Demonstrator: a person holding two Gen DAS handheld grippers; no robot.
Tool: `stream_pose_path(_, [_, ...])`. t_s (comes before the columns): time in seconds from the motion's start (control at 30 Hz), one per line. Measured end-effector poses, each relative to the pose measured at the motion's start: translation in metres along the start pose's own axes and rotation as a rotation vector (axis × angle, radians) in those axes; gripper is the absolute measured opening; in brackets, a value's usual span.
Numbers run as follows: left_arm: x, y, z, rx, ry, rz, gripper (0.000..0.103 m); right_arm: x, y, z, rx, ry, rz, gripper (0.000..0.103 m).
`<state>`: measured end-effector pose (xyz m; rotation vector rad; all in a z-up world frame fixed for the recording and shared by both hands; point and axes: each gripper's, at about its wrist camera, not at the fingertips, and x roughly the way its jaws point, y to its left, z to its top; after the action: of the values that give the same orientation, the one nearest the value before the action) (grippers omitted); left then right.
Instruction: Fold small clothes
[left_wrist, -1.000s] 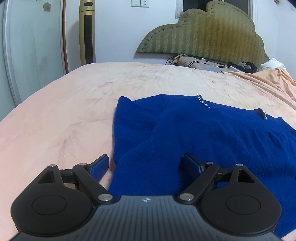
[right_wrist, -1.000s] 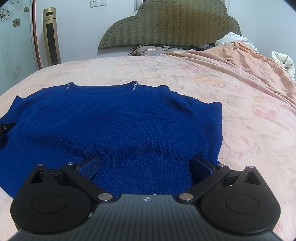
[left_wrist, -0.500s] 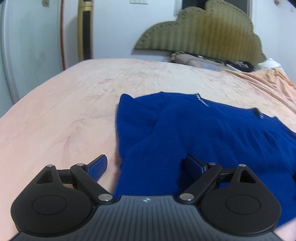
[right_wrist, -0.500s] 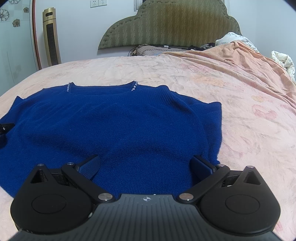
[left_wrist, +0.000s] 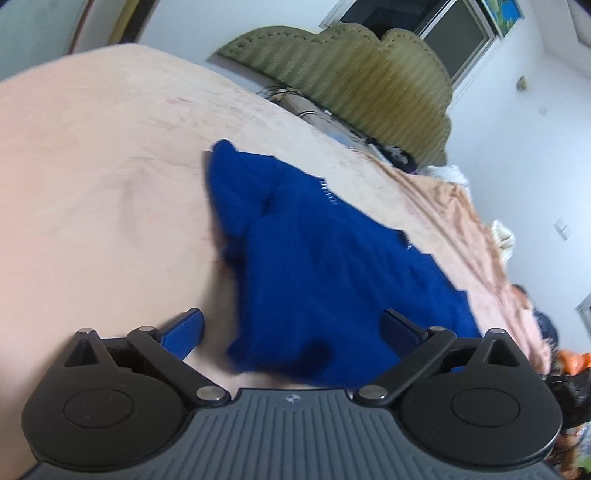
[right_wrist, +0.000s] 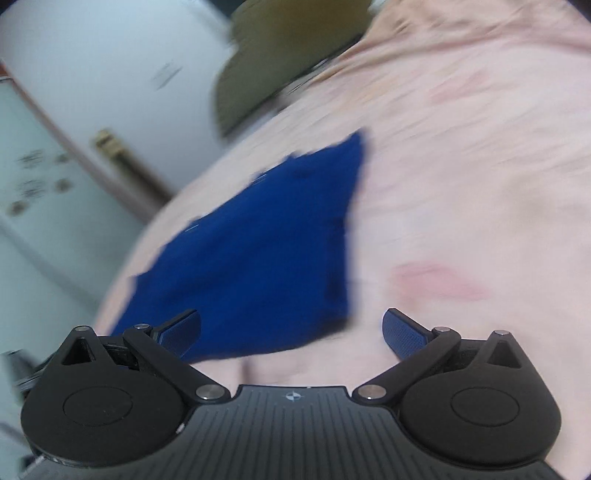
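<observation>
Blue knit sweater (left_wrist: 332, 266), fuzzy, lying rumpled on the pink bedspread (left_wrist: 103, 206) below the green ribbed headboard (left_wrist: 354, 74). Left gripper (left_wrist: 291, 328) just spread wider, hem between the fingers, ungripped; right gripper (right_wrist: 291, 328) released, sweater corner beside one finger. No legible writing.

Blue sweater (left_wrist: 332, 266) showing as soft matt knit, bed (left_wrist: 92, 192) wearing a fuzzy peach cloth cover, headboard (left_wrist: 362, 81) looking like ribbed olive fabric, left hand-held gripper (left_wrist: 291, 328) appearing as matt black plastic with shiny metal pins
</observation>
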<state>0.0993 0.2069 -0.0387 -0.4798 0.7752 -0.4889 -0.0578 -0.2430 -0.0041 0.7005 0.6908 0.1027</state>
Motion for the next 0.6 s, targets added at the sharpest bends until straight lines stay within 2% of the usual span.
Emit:
stream_pose_path(0.1, [0.012, -0.003, 0.003, -0.037, 0.012, -0.038, 0.1, 0.027, -0.003, 0.012, 0.028, 0.003, 0.097, 0.102])
stream_pose_path(0.13, [0.014, -0.005, 0.003, -0.046, 0.017, -0.04, 0.081, 0.035, -0.004, 0.018, 0.041, -0.012, 0.106, 0.102])
stream_pose_path(0.17, [0.018, -0.005, 0.003, -0.058, 0.041, -0.036, 0.048, 0.044, -0.004, 0.025, 0.051, -0.029, 0.098, 0.1])
stream_pose_path(0.2, [0.021, -0.004, 0.003, -0.072, 0.063, -0.018, 0.033, 0.049, -0.003, 0.031, 0.046, -0.043, 0.086, 0.097])
stream_pose_path(0.23, [0.023, -0.001, 0.003, -0.089, 0.072, 0.004, 0.018, 0.057, -0.003, 0.036, 0.04, -0.051, 0.069, 0.09])
stream_pose_path(0.3, [0.021, 0.006, 0.0, -0.138, 0.07, -0.009, 0.013, 0.068, -0.003, 0.041, 0.029, -0.065, 0.031, 0.067])
stream_pose_path(0.37, [0.017, 0.008, -0.003, -0.165, 0.057, -0.009, 0.011, 0.077, -0.007, 0.047, 0.058, -0.036, -0.014, 0.012])
stream_pose_path(0.4, [0.015, 0.004, -0.004, -0.155, 0.049, 0.007, 0.01, 0.083, -0.012, 0.048, 0.091, -0.023, -0.033, 0.012])
stream_pose_path(0.47, [0.008, -0.007, -0.007, -0.116, 0.038, 0.041, 0.01, 0.079, -0.022, 0.047, 0.138, -0.019, -0.001, 0.01])
stream_pose_path(0.6, [-0.006, -0.028, -0.009, -0.076, 0.05, 0.054, 0.01, 0.06, -0.003, 0.06, -0.006, -0.022, -0.076, 0.01])
